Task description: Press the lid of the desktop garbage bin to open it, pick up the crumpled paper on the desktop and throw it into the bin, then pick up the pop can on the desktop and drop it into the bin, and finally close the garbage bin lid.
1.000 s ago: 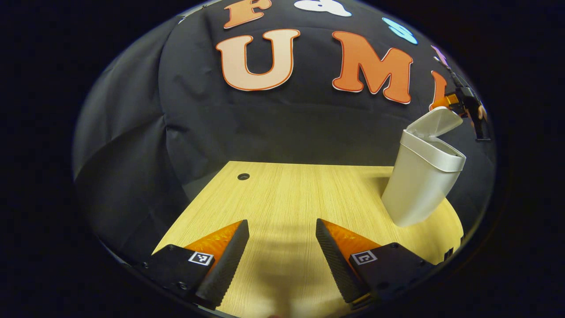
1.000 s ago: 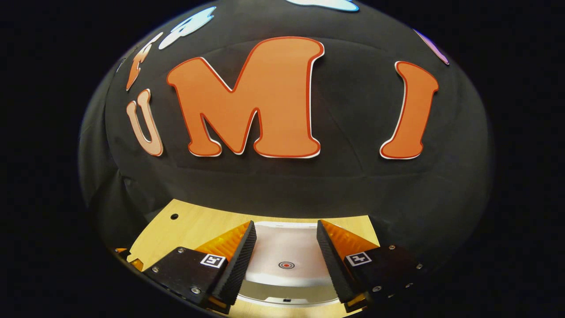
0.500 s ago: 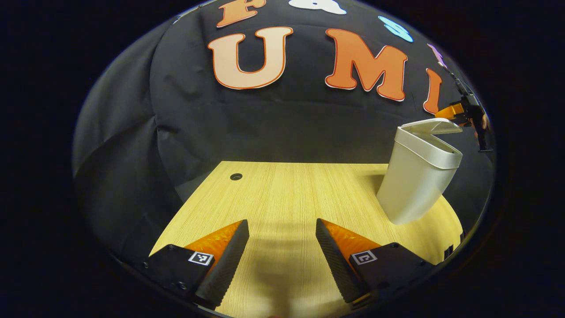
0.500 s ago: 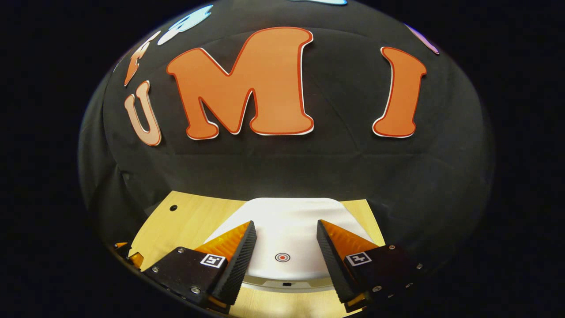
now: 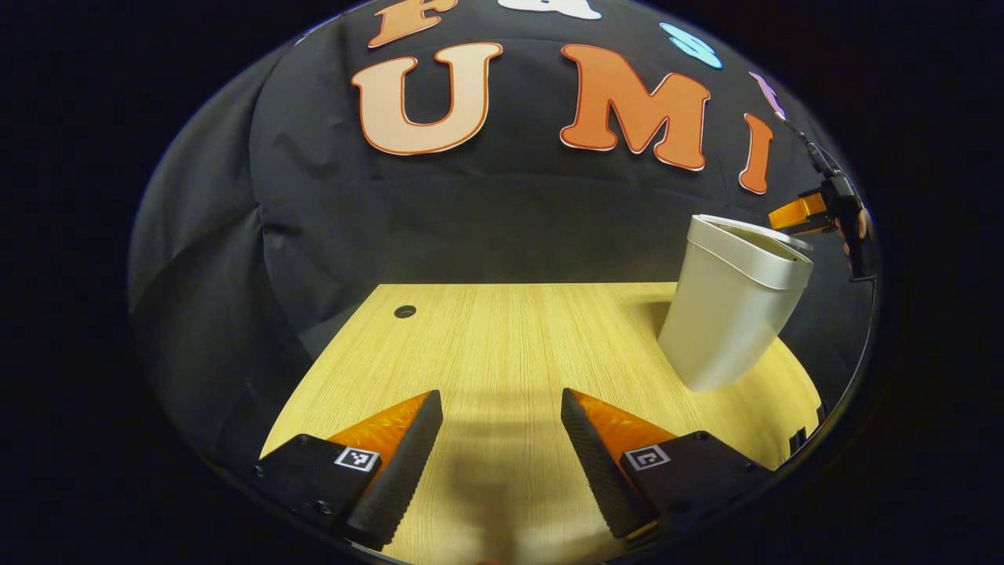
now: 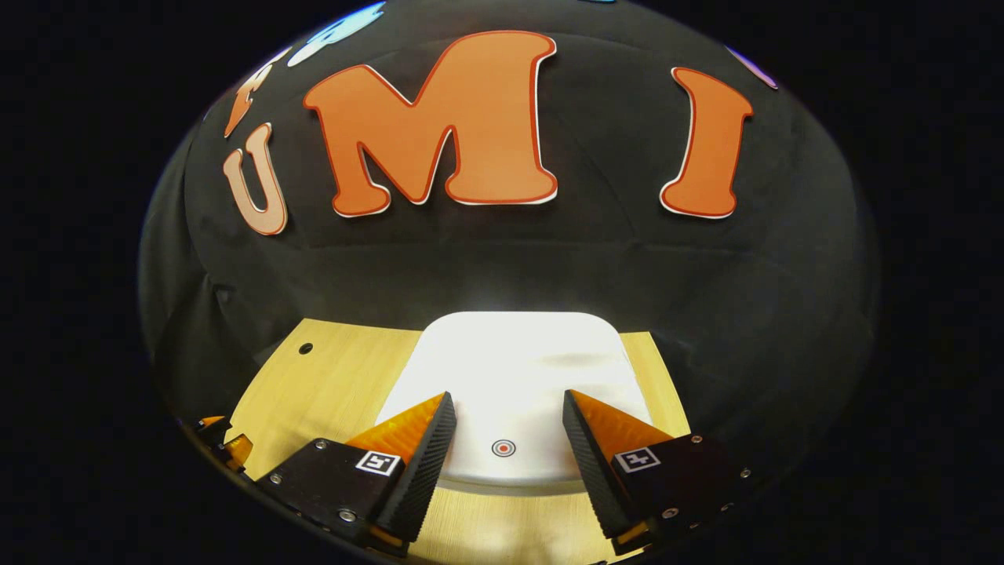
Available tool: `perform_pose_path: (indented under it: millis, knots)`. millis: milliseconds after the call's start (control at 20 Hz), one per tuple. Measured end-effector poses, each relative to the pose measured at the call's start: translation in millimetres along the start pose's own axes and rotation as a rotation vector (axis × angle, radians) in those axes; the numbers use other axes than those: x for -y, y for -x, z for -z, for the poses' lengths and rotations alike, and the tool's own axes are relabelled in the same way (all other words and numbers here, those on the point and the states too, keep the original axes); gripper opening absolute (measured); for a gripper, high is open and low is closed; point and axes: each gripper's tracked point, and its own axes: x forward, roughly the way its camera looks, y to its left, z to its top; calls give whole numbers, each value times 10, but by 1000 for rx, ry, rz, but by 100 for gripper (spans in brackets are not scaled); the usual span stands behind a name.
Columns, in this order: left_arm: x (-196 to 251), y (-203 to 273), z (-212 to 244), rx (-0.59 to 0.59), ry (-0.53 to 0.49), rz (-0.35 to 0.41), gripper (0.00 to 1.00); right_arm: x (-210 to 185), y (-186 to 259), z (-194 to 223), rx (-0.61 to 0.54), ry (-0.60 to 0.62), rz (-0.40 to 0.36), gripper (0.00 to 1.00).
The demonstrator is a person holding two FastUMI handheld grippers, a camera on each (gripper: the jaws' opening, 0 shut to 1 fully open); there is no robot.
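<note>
Pale wood-grain desktop [image 5: 502, 345] with 1 round cable hole [image 5: 405, 311], backed by black cloth wall [image 5: 439, 220]. In left gripper view: left gripper [image 5: 502, 408] spread, holding nothing; garbage bin [image 5: 725, 314] standing far right. In right gripper view: right gripper [image 6: 506, 412] spread above white lid [image 6: 514, 369], lying flat, with target sticker [image 6: 503, 448].

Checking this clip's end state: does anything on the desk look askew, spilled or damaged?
Nothing stands out. The white plastic desktop bin stands on the light wooden desk with its flat white lid down. The right gripper hangs open over the lid; the left gripper is open above bare desk.
</note>
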Motion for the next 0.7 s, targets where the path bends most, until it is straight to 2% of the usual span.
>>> perform_pose_path:
  millis: [400, 700]
  knots:
    - [17, -3, 13, -13, -4, 10, 97, -39, 11, 174, -40, 20, 1, 84]
    - [21, 20, 40, -30, -21, 25, 98, -35, 24, 181, 48, 10, 26, 84]
